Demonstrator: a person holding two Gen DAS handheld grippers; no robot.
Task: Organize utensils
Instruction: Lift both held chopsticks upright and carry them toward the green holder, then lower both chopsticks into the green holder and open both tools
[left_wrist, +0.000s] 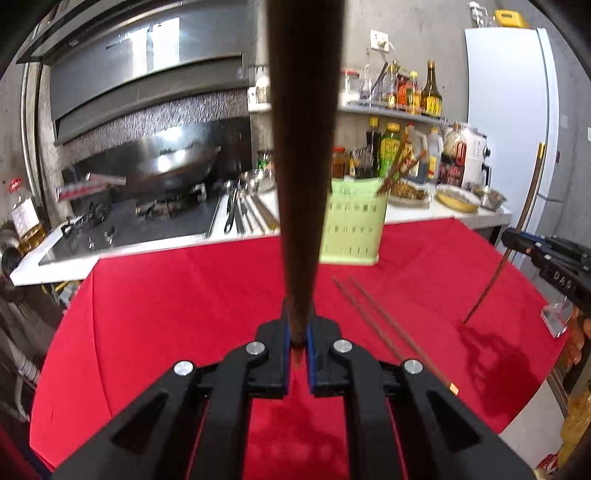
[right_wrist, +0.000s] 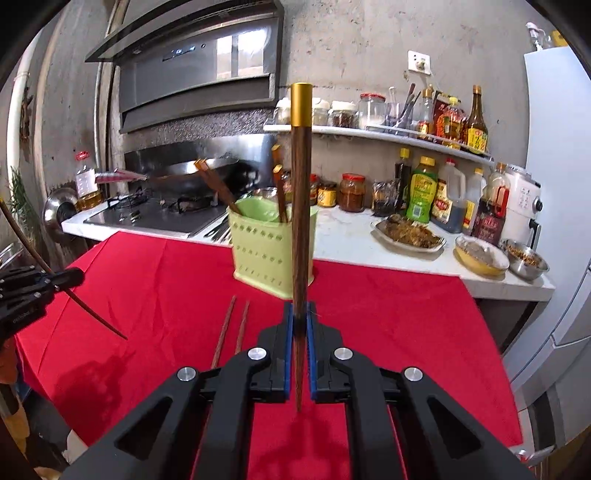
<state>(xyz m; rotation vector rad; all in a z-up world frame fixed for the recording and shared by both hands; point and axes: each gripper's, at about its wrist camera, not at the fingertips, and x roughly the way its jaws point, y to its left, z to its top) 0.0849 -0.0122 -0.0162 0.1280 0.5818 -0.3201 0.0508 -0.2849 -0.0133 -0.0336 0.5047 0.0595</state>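
Two loose chopsticks (right_wrist: 231, 332) side by side on the red cloth (right_wrist: 388, 314) of the worktop, just in front of the green utensil holder (right_wrist: 258, 254). More chopsticks (right_wrist: 214, 186) leaning inside that holder. Left tool (left_wrist: 298, 343) pinching a dark chopstick (left_wrist: 301, 184) near its thin tip, thick end upward. Right tool (right_wrist: 300, 347) clamped on a gold-capped chopstick (right_wrist: 301, 221), held upright, tip below the pads. Wok (left_wrist: 173, 166) on the stove behind.

Your left gripper's dark wooden chopstick (left_wrist: 301, 147) runs off the top edge, its upper end unseen, and hides the left side of the pale green perforated plastic holder (left_wrist: 354, 221). Far bottle labels (right_wrist: 476, 136) are too small to read.
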